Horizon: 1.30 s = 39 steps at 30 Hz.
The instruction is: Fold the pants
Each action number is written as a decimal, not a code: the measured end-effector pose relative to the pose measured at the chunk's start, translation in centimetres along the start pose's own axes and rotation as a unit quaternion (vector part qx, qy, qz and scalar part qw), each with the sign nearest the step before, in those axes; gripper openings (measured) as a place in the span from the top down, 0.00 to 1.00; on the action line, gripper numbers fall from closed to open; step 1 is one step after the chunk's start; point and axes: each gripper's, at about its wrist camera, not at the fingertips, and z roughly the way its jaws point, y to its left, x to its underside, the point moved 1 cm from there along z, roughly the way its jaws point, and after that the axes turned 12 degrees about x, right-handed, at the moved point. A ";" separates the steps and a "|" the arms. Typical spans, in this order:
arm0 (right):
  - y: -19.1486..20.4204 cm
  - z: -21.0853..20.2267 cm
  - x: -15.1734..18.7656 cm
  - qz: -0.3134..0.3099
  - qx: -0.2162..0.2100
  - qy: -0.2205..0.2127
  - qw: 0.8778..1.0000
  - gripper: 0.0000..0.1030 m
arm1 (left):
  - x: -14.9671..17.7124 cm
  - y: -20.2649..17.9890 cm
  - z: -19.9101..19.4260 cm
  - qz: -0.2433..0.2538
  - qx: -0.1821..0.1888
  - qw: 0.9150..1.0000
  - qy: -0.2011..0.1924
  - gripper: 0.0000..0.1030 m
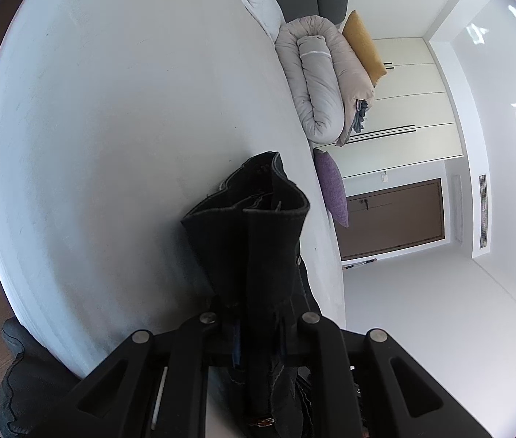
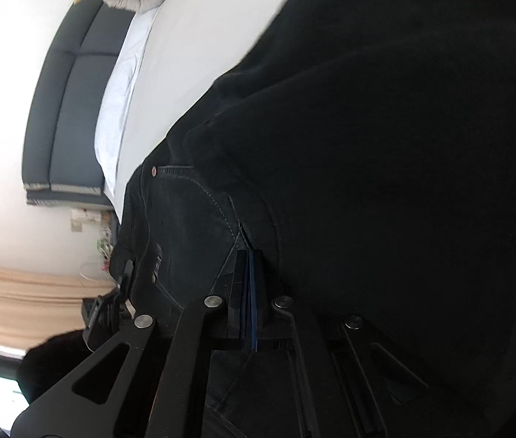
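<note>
Held the black denim pants (image 1: 250,219) in both grippers, up off the white bed sheet (image 1: 130,127). Had the left gripper (image 1: 254,314) almost shut, squeezing a thick folded bunch of the cloth between its fingers. Saw that bunch sticking out past the fingertips, with the bed beyond and under it. Had the right gripper (image 2: 250,281) shut all the way, its blue pads pressed flat together on a thin seam edge near a pocket, by the look of it. Could not be sure of the amount of cloth caught there. Saw the rest of the pants spread big and dark to one side of the right fingers, blurry and very near.

Seemed to be in the middle of carrying one part of the pants over another to make a fold. To do this well, needed to:

- Keep both squeezes tight, so as to drop nothing.
- Move both hands together, with the cloth between them pulled flat, not saggy.
- Line up the edges before laying down.
- Lower slowly onto the sheet, well away from the rolled grey quilt (image 1: 316,84) far ahead of the left fingers.
- Let go only after laying the cloth flat.
</note>
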 end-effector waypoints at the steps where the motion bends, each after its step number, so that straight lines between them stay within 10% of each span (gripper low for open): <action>1: 0.0 -0.1 0.2 -0.008 0.006 -0.008 1.000 1.00 | 0.1 -0.3 0.0 0.007 -0.004 1.000 0.000 0.87; 11: 0.4 -3.0 2.0 -0.058 -0.008 -0.076 0.995 0.90 | 1.1 -6.8 1.0 0.143 -0.040 0.989 0.027 0.89; 14: -1.2 -6.0 3.0 -0.028 -0.080 -0.096 0.992 0.38 | 3.0 -12.1 2.6 0.234 -0.046 0.970 0.050 0.89; 20: -6.0 -11.2 4.0 0.033 -0.162 -0.116 0.980 0.24 | 12.7 -20.3 7.8 0.433 -0.063 0.890 0.130 0.89; 30: -13.4 -16.2 3.7 0.086 -0.212 -0.123 0.966 0.24 | 31.4 -17.9 14.3 0.647 -0.105 0.701 0.280 0.89; 34: -13.1 -14.8 3.9 0.084 -0.169 -0.097 0.977 0.24 | 34.0 -16.8 13.8 0.680 -0.113 0.667 0.284 0.89; 38: -15.0 -16.7 2.8 0.072 -0.144 -0.101 0.982 0.43 | 33.8 -17.0 13.9 0.683 -0.112 0.663 0.283 0.89; 39: -14.9 -16.5 2.7 0.067 -0.134 -0.103 0.983 0.62 | 34.3 -17.0 13.7 0.685 -0.112 0.662 0.283 0.89</action>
